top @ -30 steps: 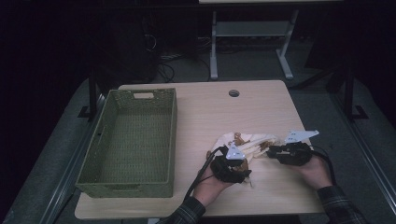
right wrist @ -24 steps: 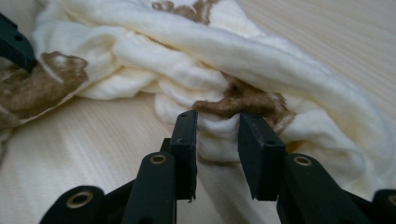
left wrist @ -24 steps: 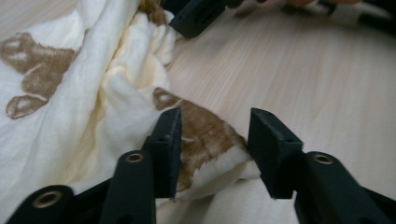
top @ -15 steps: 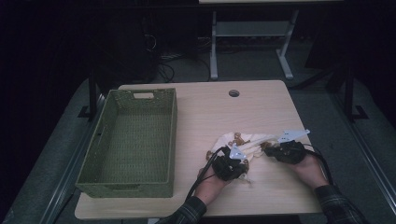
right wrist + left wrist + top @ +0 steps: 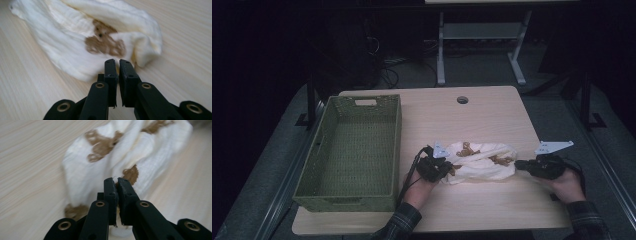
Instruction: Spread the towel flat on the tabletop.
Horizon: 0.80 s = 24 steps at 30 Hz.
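Observation:
A white cloth (image 5: 479, 159) printed with brown bears lies pulled out lengthwise on the wooden table (image 5: 492, 210) between my two grippers. My left gripper (image 5: 447, 170) sits at its left end. In the left gripper view the jaws (image 5: 116, 180) have just closed and stand shut, with a thin fold of the cloth (image 5: 100, 162) at their tips. My right gripper (image 5: 518, 165) is at the cloth's right end. Its jaws (image 5: 117, 61) have also just closed, and they pinch the edge of the cloth (image 5: 75, 50) by a corner.
A green woven basket (image 5: 397, 145) stands on the table's left side, close to my left hand. A round cable hole (image 5: 462, 100) sits near the far edge. Bare wood lies behind and in front of the cloth.
Both hands have moved apart, the left one leftward and the right one rightward. The cloth, bunched up before, now lies drawn out longer between them.

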Tool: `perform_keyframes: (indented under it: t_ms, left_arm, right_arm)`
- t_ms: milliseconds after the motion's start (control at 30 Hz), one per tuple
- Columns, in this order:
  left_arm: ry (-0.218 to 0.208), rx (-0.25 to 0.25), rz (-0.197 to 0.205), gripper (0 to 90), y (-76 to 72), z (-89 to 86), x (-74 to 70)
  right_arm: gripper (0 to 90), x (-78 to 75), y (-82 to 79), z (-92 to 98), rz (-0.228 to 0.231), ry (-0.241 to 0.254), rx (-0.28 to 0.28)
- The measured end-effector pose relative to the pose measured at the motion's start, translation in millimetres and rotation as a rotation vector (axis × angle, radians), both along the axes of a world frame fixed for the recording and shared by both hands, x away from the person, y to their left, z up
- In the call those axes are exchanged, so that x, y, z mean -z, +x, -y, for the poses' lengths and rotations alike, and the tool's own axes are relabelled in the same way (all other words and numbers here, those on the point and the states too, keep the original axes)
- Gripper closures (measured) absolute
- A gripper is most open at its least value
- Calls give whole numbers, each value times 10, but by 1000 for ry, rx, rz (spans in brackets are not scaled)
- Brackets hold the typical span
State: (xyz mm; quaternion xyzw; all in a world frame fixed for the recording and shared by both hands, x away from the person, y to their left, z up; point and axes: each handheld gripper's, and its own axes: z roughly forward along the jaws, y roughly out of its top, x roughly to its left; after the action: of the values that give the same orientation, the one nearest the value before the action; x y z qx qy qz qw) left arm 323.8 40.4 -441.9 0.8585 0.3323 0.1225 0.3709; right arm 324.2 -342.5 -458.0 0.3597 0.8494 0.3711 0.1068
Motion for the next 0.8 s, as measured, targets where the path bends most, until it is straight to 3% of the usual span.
perform_keyframes:
  t_ms: [167,267,433,533,700,800]
  left_arm:
    - [42,-36,14,824,83,-2,81]
    - [33,-42,27,749,79,-1,62]
    - [-3,-7,36,697,-58,-20,-56]
    - [-29,24,26,693,-167,7,-109]
    - [-17,62,7,688,-311,51,-86]
    - [-35,70,26,690,-379,30,-144]
  right_arm:
    - [844,47,-57,93,-19,-9,3]
    - [833,29,-70,104,0,3,-8]
    - [716,-9,-102,65,11,18,-22]
    - [714,-22,-111,83,18,28,-10]
    - [728,-9,-110,93,7,26,-18]
    - [728,15,-123,76,5,11,-22]
